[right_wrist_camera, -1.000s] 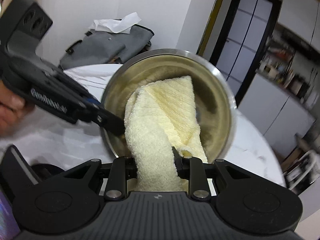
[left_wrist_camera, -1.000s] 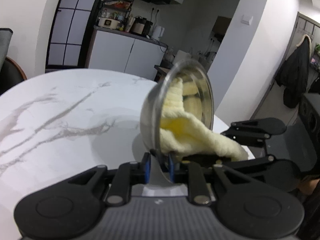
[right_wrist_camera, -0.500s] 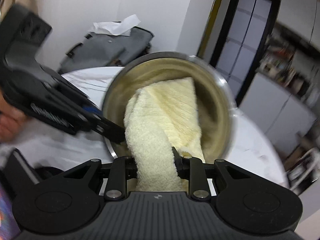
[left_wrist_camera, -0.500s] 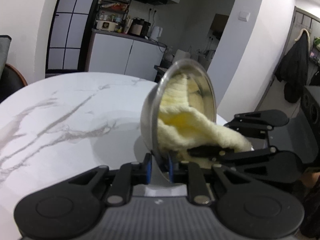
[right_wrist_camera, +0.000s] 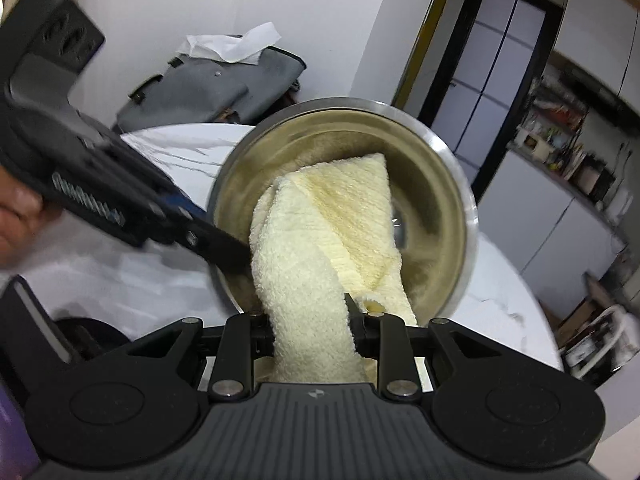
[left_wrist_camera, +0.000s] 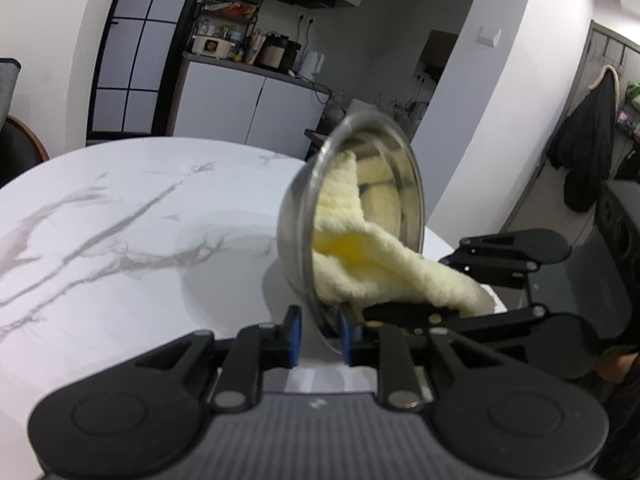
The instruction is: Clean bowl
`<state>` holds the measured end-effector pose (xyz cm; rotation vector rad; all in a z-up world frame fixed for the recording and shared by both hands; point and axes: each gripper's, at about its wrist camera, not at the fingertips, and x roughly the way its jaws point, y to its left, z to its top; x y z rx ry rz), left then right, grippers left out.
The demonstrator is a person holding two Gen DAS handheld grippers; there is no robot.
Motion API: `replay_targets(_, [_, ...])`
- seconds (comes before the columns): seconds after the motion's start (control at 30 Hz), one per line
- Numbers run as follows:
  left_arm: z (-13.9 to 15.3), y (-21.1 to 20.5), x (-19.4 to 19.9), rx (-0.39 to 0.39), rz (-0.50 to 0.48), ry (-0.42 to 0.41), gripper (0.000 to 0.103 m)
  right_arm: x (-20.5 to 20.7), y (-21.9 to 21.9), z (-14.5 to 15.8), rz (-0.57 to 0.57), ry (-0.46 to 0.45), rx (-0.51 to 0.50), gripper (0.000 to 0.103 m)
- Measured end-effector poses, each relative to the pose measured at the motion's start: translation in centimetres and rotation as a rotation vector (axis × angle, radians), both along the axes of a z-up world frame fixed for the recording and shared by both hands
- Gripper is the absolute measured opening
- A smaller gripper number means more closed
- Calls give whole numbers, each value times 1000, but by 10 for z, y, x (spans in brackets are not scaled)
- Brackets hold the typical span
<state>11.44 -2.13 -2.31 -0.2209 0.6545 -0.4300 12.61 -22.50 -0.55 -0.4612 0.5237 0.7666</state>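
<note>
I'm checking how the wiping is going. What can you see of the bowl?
The bowl is round, shiny metal with a rolled rim, tipped on its side above the marble table. The left gripper pinches its lower rim. A pale yellow cloth, held by the right gripper, lies against its inside.

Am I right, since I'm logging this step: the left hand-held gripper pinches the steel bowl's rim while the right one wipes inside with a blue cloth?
Almost: the cloth is pale yellow, not blue, as the right wrist view shows. The rest holds: the left hand-held gripper pinches the rim of the steel bowl, and the right hand-held gripper holds the cloth inside it.
</note>
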Motion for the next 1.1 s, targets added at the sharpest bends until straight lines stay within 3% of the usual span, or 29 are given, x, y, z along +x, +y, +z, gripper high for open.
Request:
replay_targets(0.13, [-2, -2, 1, 11, -2, 11, 18, 0, -1, 1, 30, 73, 62, 27])
replay_targets(0.27, [-1, -1, -1, 26, -5, 1, 18, -1, -2, 0, 33, 74, 67, 27])
replay_targets(0.6, [11, 10, -7, 45, -10, -29, 17, -10, -4, 6, -43, -162, -30, 26])
replay_targets(0.8, [16, 16, -10, 33, 5, -48, 15, -12, 4, 2, -29, -183, -82, 26])
replay_targets(0.9, [13, 15, -8, 23, 12, -38, 23, -9, 4, 1, -15, -136, -83, 27])
replay_targets(0.93, [11, 13, -6, 25, 12, -31, 25, -6, 4, 1, 1, -80, -61, 27])
replay_targets(1.1, [2, 4, -4, 38, 7, -1, 25, -2, -2, 3, 25, 53, 39, 28])
